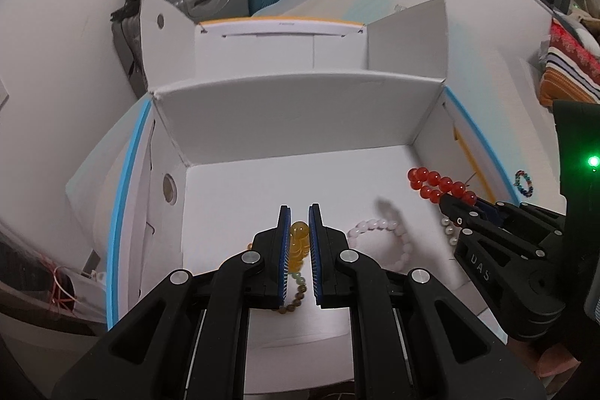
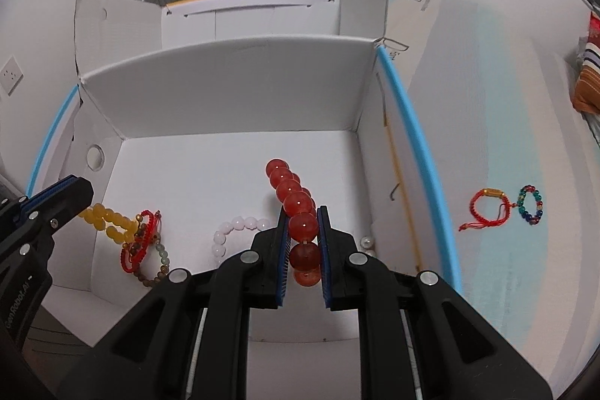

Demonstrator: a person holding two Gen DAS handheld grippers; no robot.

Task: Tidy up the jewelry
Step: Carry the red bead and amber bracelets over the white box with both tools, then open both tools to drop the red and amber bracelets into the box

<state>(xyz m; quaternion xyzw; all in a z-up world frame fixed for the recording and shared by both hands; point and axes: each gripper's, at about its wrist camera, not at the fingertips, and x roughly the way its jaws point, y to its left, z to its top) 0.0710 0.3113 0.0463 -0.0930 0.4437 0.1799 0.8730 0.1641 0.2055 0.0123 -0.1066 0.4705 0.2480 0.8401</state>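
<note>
While both bracelets hang over the white box (image 2: 225,92), dropping-in is the step in hand

Red bead bracelet (image 2: 296,201) pinched in right gripper (image 2: 303,242) jaws; yellow bead bracelet (image 1: 299,242) pinched in left gripper (image 1: 300,250) jaws; next, seemingly, spread jaws above the box floor; two bracelets lie outside the box; pearls near its right wall partly hidden.

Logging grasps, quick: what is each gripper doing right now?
Left gripper: jaws shut on the yellow bead bracelet.
Right gripper: jaws shut on the red bead bracelet.
</note>
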